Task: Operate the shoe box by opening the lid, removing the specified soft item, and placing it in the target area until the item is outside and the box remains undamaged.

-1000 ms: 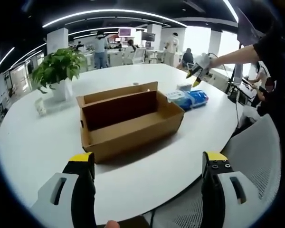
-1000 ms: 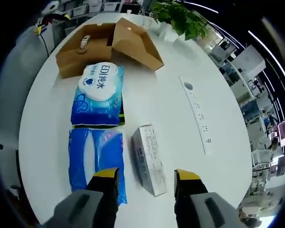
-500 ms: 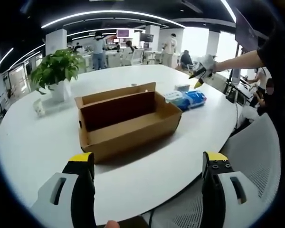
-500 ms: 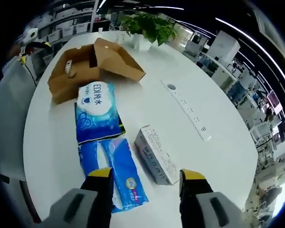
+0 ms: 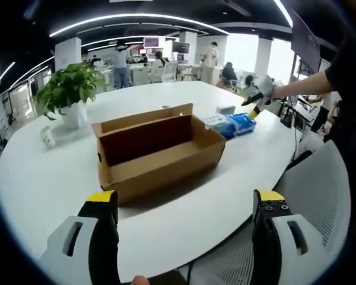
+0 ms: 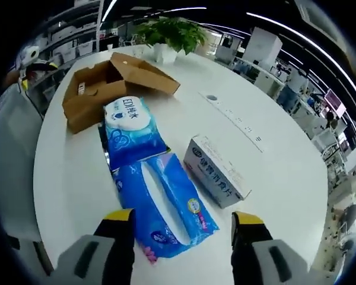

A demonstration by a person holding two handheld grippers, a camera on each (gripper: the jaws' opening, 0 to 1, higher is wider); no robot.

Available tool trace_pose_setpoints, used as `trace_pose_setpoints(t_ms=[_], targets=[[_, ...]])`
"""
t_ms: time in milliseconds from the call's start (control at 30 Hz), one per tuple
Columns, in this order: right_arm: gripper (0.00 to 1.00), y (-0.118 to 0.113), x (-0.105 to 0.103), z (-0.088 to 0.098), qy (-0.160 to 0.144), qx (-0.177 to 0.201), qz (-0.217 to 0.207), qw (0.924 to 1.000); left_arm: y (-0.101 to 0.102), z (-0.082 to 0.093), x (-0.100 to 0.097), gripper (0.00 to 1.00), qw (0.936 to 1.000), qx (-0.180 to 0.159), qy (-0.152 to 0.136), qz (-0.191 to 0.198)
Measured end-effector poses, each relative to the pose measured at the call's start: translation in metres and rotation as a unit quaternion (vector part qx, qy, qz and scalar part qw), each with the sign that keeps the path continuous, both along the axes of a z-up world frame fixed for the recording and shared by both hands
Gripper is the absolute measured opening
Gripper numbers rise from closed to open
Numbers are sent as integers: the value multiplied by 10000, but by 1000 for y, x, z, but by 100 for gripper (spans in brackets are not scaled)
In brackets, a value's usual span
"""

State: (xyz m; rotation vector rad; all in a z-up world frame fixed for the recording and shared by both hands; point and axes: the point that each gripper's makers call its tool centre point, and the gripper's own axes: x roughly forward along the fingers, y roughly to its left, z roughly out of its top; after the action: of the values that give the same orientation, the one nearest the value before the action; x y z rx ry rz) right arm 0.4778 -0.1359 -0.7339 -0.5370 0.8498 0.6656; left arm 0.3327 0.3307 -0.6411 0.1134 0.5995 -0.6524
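An open brown cardboard shoe box point(image 5: 157, 151) lies on the white table point(image 5: 47, 178) in the left gripper view, its lid folded back and its inside bare. My left gripper point(image 5: 187, 205) stands open in front of it, well apart. In the right gripper view the same box point(image 6: 101, 89) is at the far end. Between it and my open right gripper point(image 6: 181, 222) lie a blue wet-wipe pack point(image 6: 130, 133) and a blue tissue pack point(image 6: 166, 205). The right gripper point(image 5: 256, 98), held by an outstretched arm, hangs above those packs point(image 5: 234, 123).
A white-and-blue carton point(image 6: 216, 175) lies right of the tissue pack. A white power strip point(image 6: 234, 119) runs along the table. A potted plant point(image 5: 68, 92) stands behind the box. A grey chair point(image 5: 320, 196) is at the table's near edge. People stand in the background.
My right gripper's view has swung, bringing the tissue pack and carton closer and larger between its jaws. The left gripper view has barely shifted; the box stays put.
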Motion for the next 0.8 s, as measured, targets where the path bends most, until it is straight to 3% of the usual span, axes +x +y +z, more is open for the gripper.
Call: trace_pose_setpoints(t_ms=[167,467,567,800], targets=[[68,-4,-9,-11,25,-7,-173,9998,-1,0,-2,94,10000,16,8,-25],[65,-6,-28,-35,218,-54,-384,9990,-4,-2,-3,94,10000,33,32,-49],[61,-9,-28,-40,150,-188,-343,9991,-4,-2,-4,94,10000,36,40,-36],[55,-12,-23,-41,139,-51,-546,9984,-1,-3,-5,94,10000,53,62,10]])
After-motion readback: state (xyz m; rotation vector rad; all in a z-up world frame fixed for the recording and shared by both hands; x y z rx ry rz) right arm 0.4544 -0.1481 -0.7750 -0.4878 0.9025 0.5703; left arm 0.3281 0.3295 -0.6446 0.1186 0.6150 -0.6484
